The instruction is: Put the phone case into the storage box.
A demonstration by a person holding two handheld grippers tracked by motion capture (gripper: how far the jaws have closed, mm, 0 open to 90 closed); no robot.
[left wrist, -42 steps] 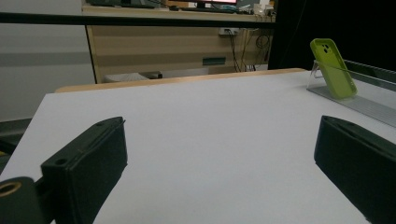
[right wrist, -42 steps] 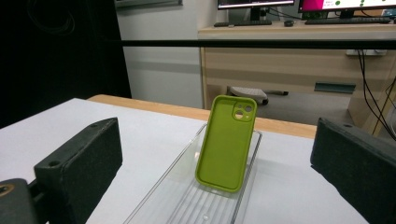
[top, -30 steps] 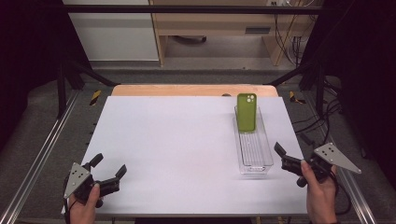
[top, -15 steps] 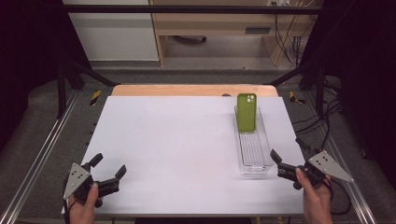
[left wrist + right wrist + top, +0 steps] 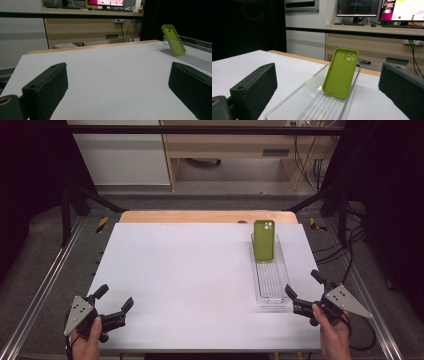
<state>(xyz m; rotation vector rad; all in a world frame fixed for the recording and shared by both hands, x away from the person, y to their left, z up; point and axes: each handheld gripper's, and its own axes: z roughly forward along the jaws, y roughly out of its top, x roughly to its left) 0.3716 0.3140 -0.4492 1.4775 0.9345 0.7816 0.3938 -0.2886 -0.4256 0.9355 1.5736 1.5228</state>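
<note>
A green phone case (image 5: 263, 240) leans upright against the far end of a long clear plastic tray (image 5: 270, 292) on the right side of the white table (image 5: 190, 270). In the right gripper view the green case (image 5: 340, 72) stands ahead inside the clear tray (image 5: 294, 105), between my wide jaws. My right gripper (image 5: 304, 288) is open at the tray's near end, holding nothing. My left gripper (image 5: 114, 299) is open near the table's front left corner, far from the tray. From the left gripper view the case (image 5: 173, 40) shows at far right.
A wooden strip (image 5: 207, 216) borders the table's far edge. Metal rails (image 5: 45, 280) run along both sides, and cables (image 5: 350, 245) lie on the floor at right. Beyond the table stand a wooden desk (image 5: 372, 42) and monitors (image 5: 358, 7).
My right gripper has moved left and slightly nearer, from beside the tray to its near end. The left gripper has stayed in place.
</note>
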